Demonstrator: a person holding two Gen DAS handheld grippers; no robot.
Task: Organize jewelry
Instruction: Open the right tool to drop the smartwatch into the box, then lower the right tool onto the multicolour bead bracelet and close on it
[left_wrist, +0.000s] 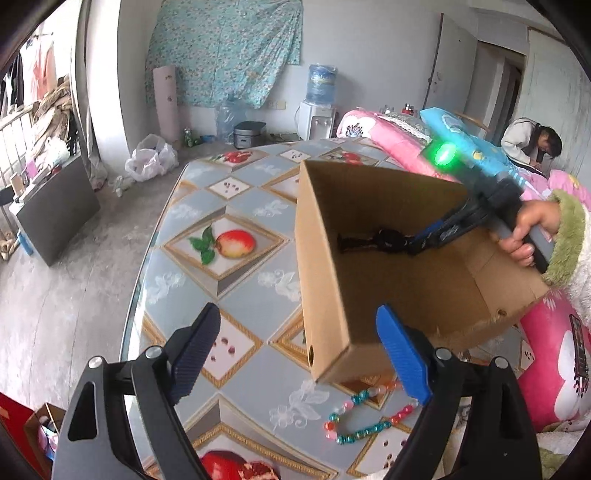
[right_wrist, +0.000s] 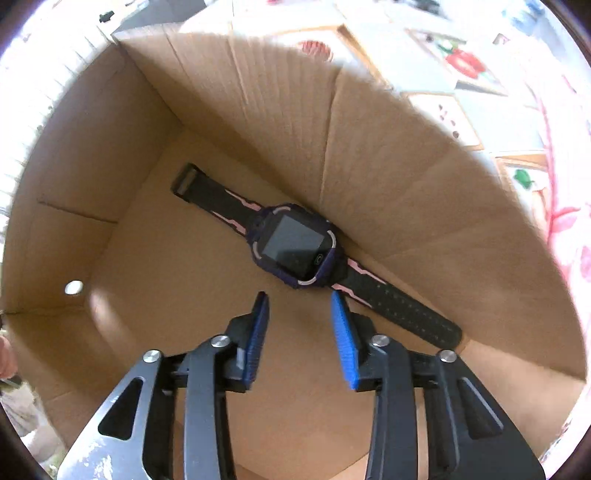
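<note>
A fruit-patterned surface (left_wrist: 236, 206) carries an open cardboard box (left_wrist: 321, 258), and the right gripper (right_wrist: 301, 299) reaches down into it, fingers parted and grasping nothing. A dark watch (right_wrist: 295, 245) with pink strap markings lies flat on the box floor against a wall, just beyond those fingertips. The left gripper (left_wrist: 295, 325) is spread wide and empty above the surface, the box's near corner between its fingers, with a beaded bracelet (left_wrist: 364, 417) on the surface beneath.
</note>
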